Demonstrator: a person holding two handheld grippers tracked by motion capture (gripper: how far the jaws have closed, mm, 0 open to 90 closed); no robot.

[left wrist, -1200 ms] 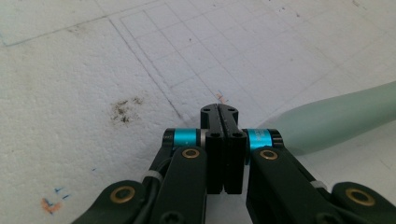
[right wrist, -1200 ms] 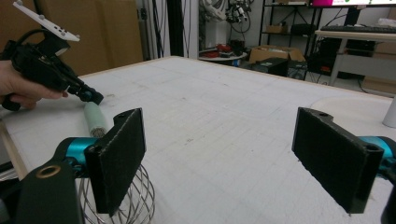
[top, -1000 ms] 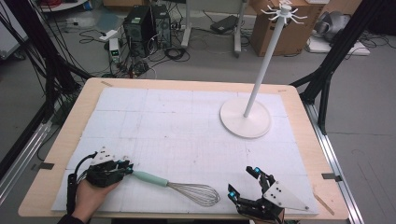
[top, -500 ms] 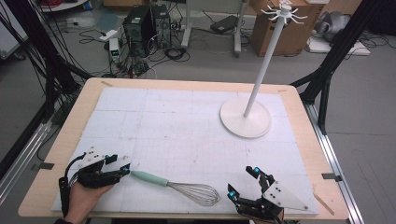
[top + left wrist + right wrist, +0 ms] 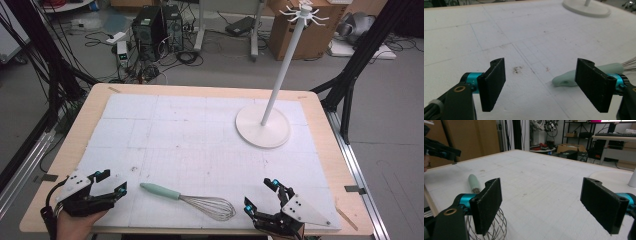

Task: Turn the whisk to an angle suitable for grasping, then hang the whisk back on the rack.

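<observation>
Mint-green silicone covers the handle of the wire balloon whisk (image 5: 190, 198), which lies flat on the white foam-covered table (image 5: 200, 135), near its front edge, handle pointing left and the steel loops pointing right. Take that whisk as your landmark. Your left gripper (image 5: 111, 184) sits just left of the handle's tip, apart from it, with its black jaws spread wide and nothing between them; in the left gripper view (image 5: 540, 82) the rounded handle end (image 5: 584, 76) shows partly behind the right-hand jaw, resting on the foam. Your right gripper (image 5: 260, 193) sits just right of the whisk's wire loops, also with jaws standing well apart and holding nothing; in the right gripper view (image 5: 549, 203) the wire loops (image 5: 496, 226) lie low beside the left-hand jaw, and the handle stretches away beyond them. Well behind the whisk and to its right stands a white pole stand with a round flat base (image 5: 263, 125) and small hooks at its top.
</observation>
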